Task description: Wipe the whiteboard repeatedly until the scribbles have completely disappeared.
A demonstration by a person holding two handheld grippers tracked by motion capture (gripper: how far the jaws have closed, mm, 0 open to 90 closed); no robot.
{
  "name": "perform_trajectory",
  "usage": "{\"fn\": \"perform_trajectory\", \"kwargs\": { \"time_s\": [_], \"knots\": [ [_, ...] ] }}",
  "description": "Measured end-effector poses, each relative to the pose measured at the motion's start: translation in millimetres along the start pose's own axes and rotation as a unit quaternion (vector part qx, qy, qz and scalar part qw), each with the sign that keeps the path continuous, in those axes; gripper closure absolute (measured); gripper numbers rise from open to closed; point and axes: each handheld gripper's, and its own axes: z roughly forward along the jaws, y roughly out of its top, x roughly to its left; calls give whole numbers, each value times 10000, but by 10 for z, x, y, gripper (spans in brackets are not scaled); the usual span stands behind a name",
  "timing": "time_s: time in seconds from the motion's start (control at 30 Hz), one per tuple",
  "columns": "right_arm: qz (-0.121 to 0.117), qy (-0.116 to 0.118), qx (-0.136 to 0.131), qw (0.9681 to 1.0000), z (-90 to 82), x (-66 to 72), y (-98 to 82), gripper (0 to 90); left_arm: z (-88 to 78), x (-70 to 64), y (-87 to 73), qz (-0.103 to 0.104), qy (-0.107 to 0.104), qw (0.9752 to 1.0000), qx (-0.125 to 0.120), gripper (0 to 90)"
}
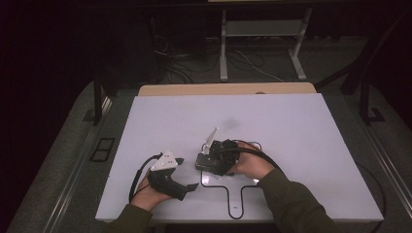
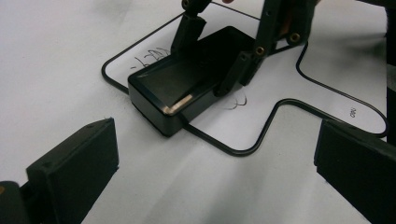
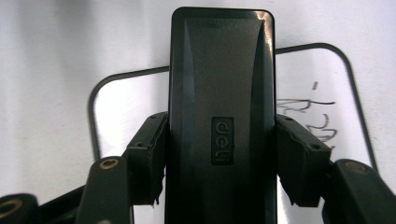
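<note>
Black plastic case (image 3: 222, 116), oblong and marked "deli" on its lid, lying flat on the white surface (image 1: 291, 126). It rests partly inside a black outline (image 2: 261, 135) drawn on the surface, with one end reaching past the line. The right claw (image 3: 222, 156) is clamped across the case's long sides, one pad on each flank, near the end closest to the hand. The left claw (image 2: 215, 172) hangs nearby with its jaws spread wide and nothing between them, aimed at the case from just beside it. In the high view the left claw (image 1: 187, 174) sits left of the right claw (image 1: 206, 162), both near the front edge. Risk, as a judgement: the hold is toward one end, so a lift could let the far end droop and the smooth sides slide through the pads. A push from the idle claw could also skew the case off the outline.
</note>
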Motion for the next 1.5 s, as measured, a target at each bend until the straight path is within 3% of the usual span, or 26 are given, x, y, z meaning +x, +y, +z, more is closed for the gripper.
{"fn": "perform_trajectory", "kwargs": {
  "time_s": [0.13,0.37,0.5,0.6,0.7,0.83,0.9,1.17,1.5],
  "knots": [
    [37,-61,16,10000,-2,-15,-2,388,-2,0,0,7,-3,10000,-6,0],
    [-252,-24,13,9997,-21,161,-10,388,-3,8,0,44,2,10000,29,0],
    [-289,4,23,9996,-36,231,-22,388,3,5,1,53,5,10000,35,0],
    [-292,43,18,9996,-33,219,-21,389,3,4,2,63,3,10000,42,0],
    [-257,-126,55,9996,-30,191,-11,389,7,3,-3,43,1,10000,42,0],
    [-233,-149,56,9996,-21,132,-5,388,9,-2,-6,26,6,10000,36,0],
    [-290,-202,76,9993,-23,146,-4,388,7,5,-7,42,17,10000,58,0],
    [-400,-41,112,9991,-46,289,-13,389,6,2,-4,50,20,10000,44,0],
    [-172,-162,87,9997,-45,141,-58,388,5,1,-6,33,16,10000,53,0]
  ]
}}
